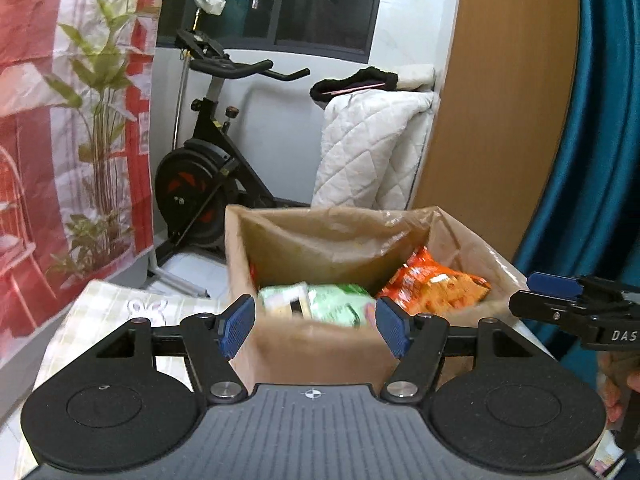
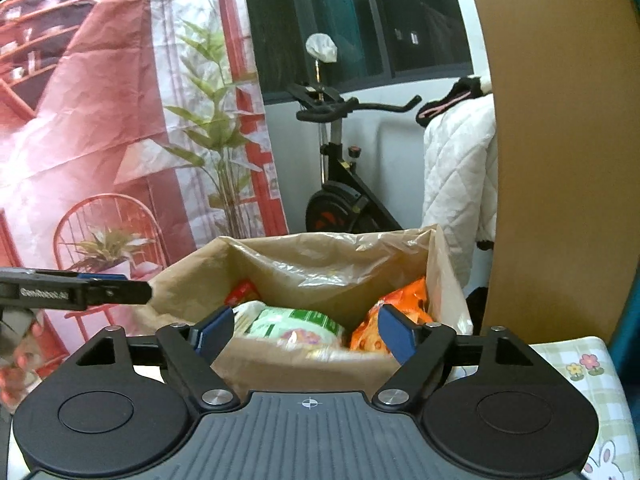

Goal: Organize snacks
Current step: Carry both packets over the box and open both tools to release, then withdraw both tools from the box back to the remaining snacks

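1. Open-topped brown cardboard box lined with crinkled tan plastic film, standing at the far edge of a table under a pale green checked cloth with bunny and flower prints
2. Inside the box: pale green and white snack packet near the front wall, crumpled orange foil snack bag toward the box's right side, small red packet at the back left
3. Left gripper level with the box's front rim, blue ribbed pads spread wide, nothing between them
4. Right gripper just in front of the same rim, jaws likewise spread and empty
5. Free air above the box mouth; each gripper beside the other, apart
6. Beyond the box: black exercise bike, white quilted cover, dark window
7. Left of the box: wrinkled red-and-white printed backdrop; right of it: curved tan wooden panel
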The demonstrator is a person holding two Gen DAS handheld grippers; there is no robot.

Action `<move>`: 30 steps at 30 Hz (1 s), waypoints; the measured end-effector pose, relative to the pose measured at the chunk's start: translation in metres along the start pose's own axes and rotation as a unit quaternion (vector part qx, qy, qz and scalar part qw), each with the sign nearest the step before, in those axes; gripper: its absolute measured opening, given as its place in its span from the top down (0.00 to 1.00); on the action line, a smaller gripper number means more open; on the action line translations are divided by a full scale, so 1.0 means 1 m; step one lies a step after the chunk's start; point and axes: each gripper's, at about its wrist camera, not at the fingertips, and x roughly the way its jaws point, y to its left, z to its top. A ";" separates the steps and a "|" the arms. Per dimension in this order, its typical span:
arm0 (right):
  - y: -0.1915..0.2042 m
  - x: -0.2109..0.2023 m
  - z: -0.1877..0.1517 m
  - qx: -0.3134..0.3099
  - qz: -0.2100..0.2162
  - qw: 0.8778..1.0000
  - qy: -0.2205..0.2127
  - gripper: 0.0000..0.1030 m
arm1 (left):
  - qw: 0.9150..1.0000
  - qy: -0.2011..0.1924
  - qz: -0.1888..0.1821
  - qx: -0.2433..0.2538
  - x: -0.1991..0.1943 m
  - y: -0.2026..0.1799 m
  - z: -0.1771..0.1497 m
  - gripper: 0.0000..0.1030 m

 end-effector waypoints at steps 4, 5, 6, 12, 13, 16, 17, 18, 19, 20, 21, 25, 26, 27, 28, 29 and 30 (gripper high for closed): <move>0.007 -0.021 -0.019 -0.001 0.002 1.000 -0.003 0.22 | 1.000 0.000 0.020 -0.010 -0.022 0.004 -0.020 0.33; 0.008 -0.025 -0.025 -0.002 0.002 1.000 -0.001 0.22 | 1.000 0.001 0.028 -0.011 -0.027 0.004 -0.027 0.33; 0.010 -0.029 -0.032 -0.002 0.001 1.000 0.001 0.22 | 0.999 0.002 0.033 -0.014 -0.031 0.004 -0.033 0.33; 0.015 -0.041 -0.076 -0.006 -0.007 0.999 0.031 0.19 | 0.997 0.006 0.048 -0.060 -0.047 0.006 -0.073 0.33; 0.016 -0.042 -0.085 -0.007 -0.009 0.999 0.038 0.18 | 0.997 0.007 0.049 -0.067 -0.048 0.005 -0.081 0.33; 0.019 -0.044 -0.113 -0.012 -0.017 0.998 0.061 0.12 | 0.995 0.020 0.056 -0.077 -0.047 0.003 -0.102 0.33; 0.020 -0.043 -0.122 -0.013 -0.018 0.997 0.071 0.09 | 0.995 0.028 0.056 -0.080 -0.045 0.003 -0.109 0.33; 0.022 -0.042 -0.132 -0.015 -0.014 0.996 0.084 0.09 | 0.994 0.036 0.056 -0.084 -0.042 0.003 -0.115 0.33; 0.024 -0.041 -0.142 -0.019 -0.010 0.995 0.099 0.09 | 0.994 0.044 0.055 -0.090 -0.041 0.004 -0.122 0.33; 0.026 -0.039 -0.152 -0.025 -0.007 0.993 0.113 0.08 | 0.993 0.052 0.053 -0.095 -0.039 0.006 -0.128 0.33; 0.029 -0.038 -0.160 -0.032 -0.007 0.992 0.124 0.08 | 0.992 0.059 0.053 -0.099 -0.038 0.008 -0.134 0.33; 0.037 -0.028 -0.192 -0.043 -0.008 0.985 0.168 0.08 | 0.990 0.081 0.055 -0.105 -0.034 0.014 -0.150 0.33; 0.038 -0.026 -0.198 -0.043 -0.007 0.984 0.175 0.08 | 0.989 0.083 0.058 -0.104 -0.034 0.014 -0.154 0.33; 0.037 -0.025 -0.202 -0.042 -0.004 0.983 0.180 0.08 | 0.989 0.086 0.060 -0.101 -0.034 0.014 -0.157 0.33; 0.035 -0.024 -0.206 -0.040 -0.002 0.982 0.184 0.07 | 0.989 0.088 0.062 -0.097 -0.034 0.012 -0.161 0.33; 0.034 -0.022 -0.210 -0.038 -0.002 0.981 0.189 0.07 | 0.990 0.090 0.063 -0.091 -0.033 0.012 -0.163 0.33; 0.031 -0.021 -0.212 -0.035 -0.003 0.981 0.192 0.07 | 0.990 0.092 0.063 -0.088 -0.032 0.011 -0.164 0.33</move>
